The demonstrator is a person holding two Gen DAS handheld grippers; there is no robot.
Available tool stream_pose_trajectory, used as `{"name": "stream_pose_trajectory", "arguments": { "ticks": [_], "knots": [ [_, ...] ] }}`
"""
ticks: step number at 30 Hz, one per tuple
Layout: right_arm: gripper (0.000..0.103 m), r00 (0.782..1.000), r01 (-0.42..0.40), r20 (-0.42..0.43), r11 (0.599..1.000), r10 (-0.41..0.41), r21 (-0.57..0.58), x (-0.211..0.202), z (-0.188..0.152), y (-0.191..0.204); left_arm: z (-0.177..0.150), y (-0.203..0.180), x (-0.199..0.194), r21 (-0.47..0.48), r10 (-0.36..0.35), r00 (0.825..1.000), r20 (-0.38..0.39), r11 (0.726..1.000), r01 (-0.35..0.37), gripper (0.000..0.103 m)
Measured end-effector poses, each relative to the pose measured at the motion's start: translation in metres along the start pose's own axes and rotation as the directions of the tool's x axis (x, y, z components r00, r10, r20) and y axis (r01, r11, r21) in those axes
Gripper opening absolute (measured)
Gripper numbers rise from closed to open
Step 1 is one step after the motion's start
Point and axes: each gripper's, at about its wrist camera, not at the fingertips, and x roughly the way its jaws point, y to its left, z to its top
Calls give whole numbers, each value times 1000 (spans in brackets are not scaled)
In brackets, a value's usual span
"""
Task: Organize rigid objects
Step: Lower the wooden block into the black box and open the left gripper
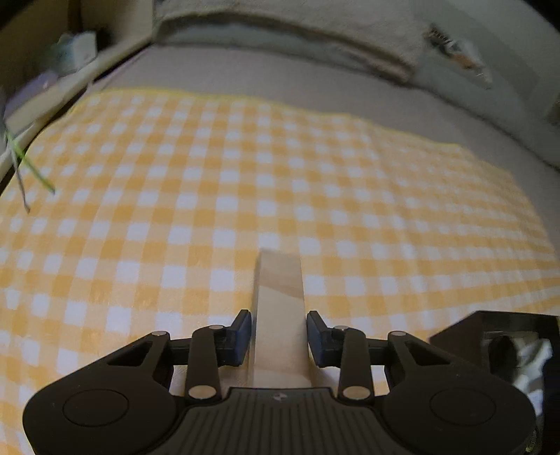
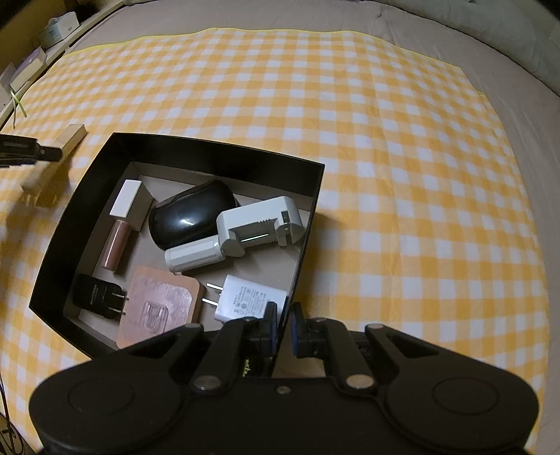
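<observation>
My left gripper (image 1: 279,337) is shut on a long pale wooden block (image 1: 278,315) and holds it above the yellow checked cloth (image 1: 210,196). The block and left gripper also show at the left edge of the right wrist view (image 2: 61,154). My right gripper (image 2: 283,327) is shut on the near right wall of a black open box (image 2: 224,154). The box holds a black mouse (image 2: 185,218), a white battery charger (image 2: 259,224), a white plug adapter (image 2: 248,297), a black adapter (image 2: 98,295), a copper-coloured square (image 2: 161,304), a pink tube (image 2: 115,248) and a small white block (image 2: 126,197).
The cloth lies on a grey bed (image 2: 518,91). A wooden ledge with small boxes (image 2: 52,31) runs along the far left. A grey blanket (image 1: 315,31) is bunched at the far end. The box corner shows at the lower right of the left wrist view (image 1: 490,332).
</observation>
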Motion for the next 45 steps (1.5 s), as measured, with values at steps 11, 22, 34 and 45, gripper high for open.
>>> {"name": "stream_pose_trajectory", "arguments": {
  "ticks": [11,22,34,45],
  "knots": [
    [8,1000,16,-2,1000,-16,-6,1,2,2,-6,-25,-48,-43,-245,967,71,968,248,35],
    [8,1000,28,-4,1000,-28,-10,2,2,3,-41,-105,-86,103,-446,895,13,891,442,35],
    [8,1000,22,-3,1000,-22,-10,2,2,4,-60,-164,-43,170,-258,966,0,952,254,36],
    [8,1000,9,-1,1000,-9,-15,1,0,0,-70,-177,-28,170,-293,952,-85,937,304,61]
  ]
}}
